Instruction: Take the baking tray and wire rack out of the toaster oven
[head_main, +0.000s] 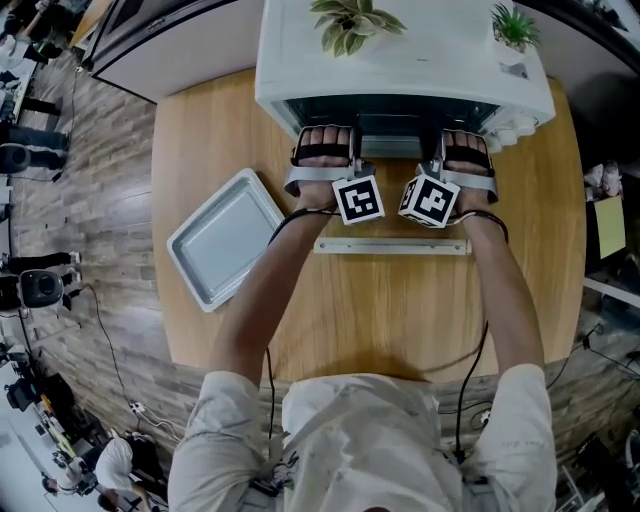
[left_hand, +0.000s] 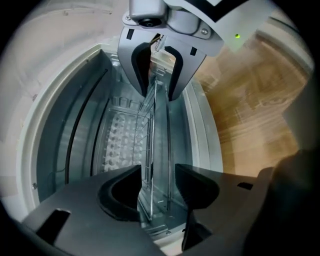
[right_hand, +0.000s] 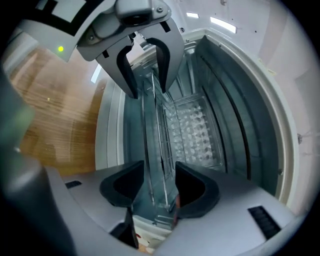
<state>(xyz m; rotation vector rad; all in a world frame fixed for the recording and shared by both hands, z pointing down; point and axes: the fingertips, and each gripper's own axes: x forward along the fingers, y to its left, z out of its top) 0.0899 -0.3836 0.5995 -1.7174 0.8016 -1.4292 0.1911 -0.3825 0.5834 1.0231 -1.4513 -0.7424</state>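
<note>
Wire rack (right_hand: 161, 145) inside toaster oven (head_main: 420, 70), baking tray (head_main: 225, 240) outside

A round-cornered wooden worktop (head_main: 200, 130) stands on a grey-brown plank floor (head_main: 110, 160). Toward the back are a leafy pale-green plant (head_main: 350, 22) and, well apart to its right, a smaller spiky plant (head_main: 513, 25). A yellow sheet (head_main: 610, 228) lies off the right edge. Black camera gear (head_main: 35, 285) and a thin cable (head_main: 105, 345) are on the floor at the left.
</note>
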